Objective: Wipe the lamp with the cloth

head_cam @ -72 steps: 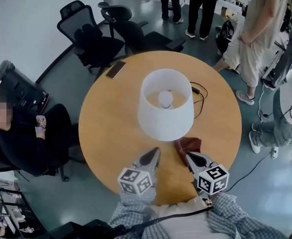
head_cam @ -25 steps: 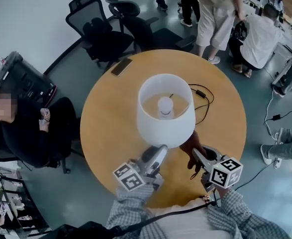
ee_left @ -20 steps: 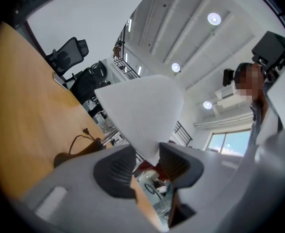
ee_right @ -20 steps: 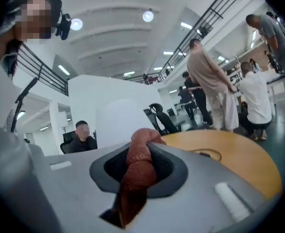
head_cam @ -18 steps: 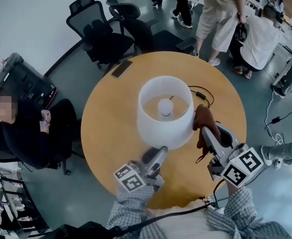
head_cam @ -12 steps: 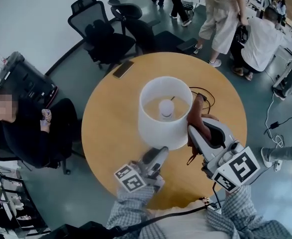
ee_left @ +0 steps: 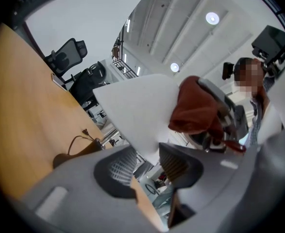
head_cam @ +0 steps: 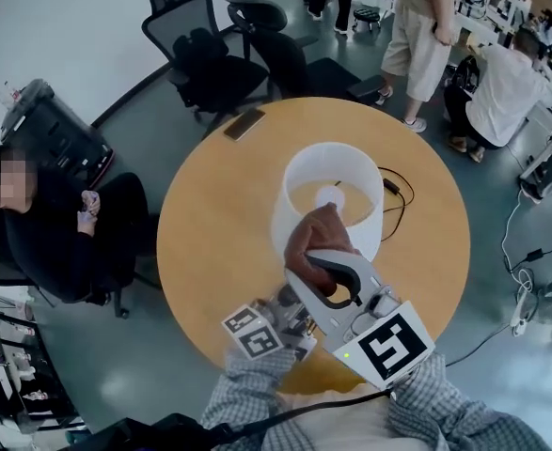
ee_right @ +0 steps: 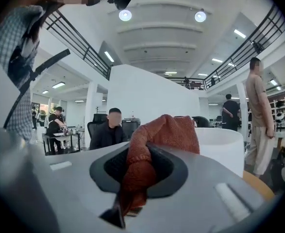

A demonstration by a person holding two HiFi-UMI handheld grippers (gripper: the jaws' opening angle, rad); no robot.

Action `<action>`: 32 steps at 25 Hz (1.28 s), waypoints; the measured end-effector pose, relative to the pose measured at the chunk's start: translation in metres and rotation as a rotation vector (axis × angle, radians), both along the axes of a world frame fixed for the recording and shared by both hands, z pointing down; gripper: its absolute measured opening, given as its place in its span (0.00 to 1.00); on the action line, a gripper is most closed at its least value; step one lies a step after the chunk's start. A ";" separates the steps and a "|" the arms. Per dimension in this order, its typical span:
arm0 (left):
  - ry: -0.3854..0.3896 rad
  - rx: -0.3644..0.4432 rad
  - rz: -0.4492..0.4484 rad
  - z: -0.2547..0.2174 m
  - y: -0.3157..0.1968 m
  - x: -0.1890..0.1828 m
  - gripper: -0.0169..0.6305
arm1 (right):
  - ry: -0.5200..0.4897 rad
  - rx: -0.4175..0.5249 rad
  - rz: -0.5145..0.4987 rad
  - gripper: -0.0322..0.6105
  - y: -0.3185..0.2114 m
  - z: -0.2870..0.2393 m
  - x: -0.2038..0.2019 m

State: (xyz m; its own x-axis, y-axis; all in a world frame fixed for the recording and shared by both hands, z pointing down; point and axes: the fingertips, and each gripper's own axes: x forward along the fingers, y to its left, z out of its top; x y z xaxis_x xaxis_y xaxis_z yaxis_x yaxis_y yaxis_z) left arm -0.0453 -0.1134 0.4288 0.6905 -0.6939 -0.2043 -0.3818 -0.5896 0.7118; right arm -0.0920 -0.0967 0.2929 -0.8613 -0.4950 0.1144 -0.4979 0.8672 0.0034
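Soft, limp cloth (ee_right: 169, 132) bunched ahead of right gripper (ee_right: 141, 178), jaws pinched tight on its fold (good pad). Light, dentable lamp shade (ee_left: 137, 106) just above part-open, empty left gripper (ee_left: 147, 164); press gently.

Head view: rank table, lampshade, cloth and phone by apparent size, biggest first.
1. table
2. lampshade
3. cloth. It is up nearer the camera than the rest, so it probably looks bigger than it is.
4. phone, clearly smallest, by the table's far edge.

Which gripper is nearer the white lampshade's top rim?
Right. The right gripper, clamping a reddish-brown cloth, is at the rim; the left gripper sits lower, by the shade's bottom edge.
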 end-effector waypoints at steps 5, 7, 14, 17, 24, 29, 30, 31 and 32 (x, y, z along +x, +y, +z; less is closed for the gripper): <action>0.009 -0.001 -0.013 -0.001 -0.002 -0.003 0.25 | 0.054 0.029 -0.025 0.15 -0.005 0.006 -0.035; 0.008 0.001 -0.010 -0.002 -0.001 -0.003 0.25 | 0.022 0.037 -0.026 0.15 -0.004 0.003 -0.035; 0.021 -0.005 -0.014 0.002 0.003 -0.001 0.25 | -0.042 -0.016 0.088 0.15 0.000 0.013 0.031; 0.016 -0.002 -0.010 0.001 0.002 -0.001 0.24 | -0.053 -0.064 0.150 0.15 -0.006 0.022 0.069; 0.013 -0.005 -0.010 0.003 0.004 0.001 0.24 | -0.138 -0.189 0.355 0.14 -0.039 0.036 0.156; 0.012 -0.005 -0.019 0.001 0.003 0.001 0.24 | -0.139 -0.187 0.440 0.14 -0.084 0.037 0.201; 0.012 -0.005 -0.021 0.002 0.002 0.002 0.25 | -0.130 -0.181 0.429 0.14 -0.093 0.036 0.204; 0.011 -0.006 -0.022 0.002 0.002 0.002 0.25 | -0.124 -0.175 0.413 0.14 -0.102 0.035 0.204; 0.011 -0.006 -0.023 0.003 0.002 0.002 0.25 | -0.120 -0.169 0.397 0.14 -0.110 0.033 0.202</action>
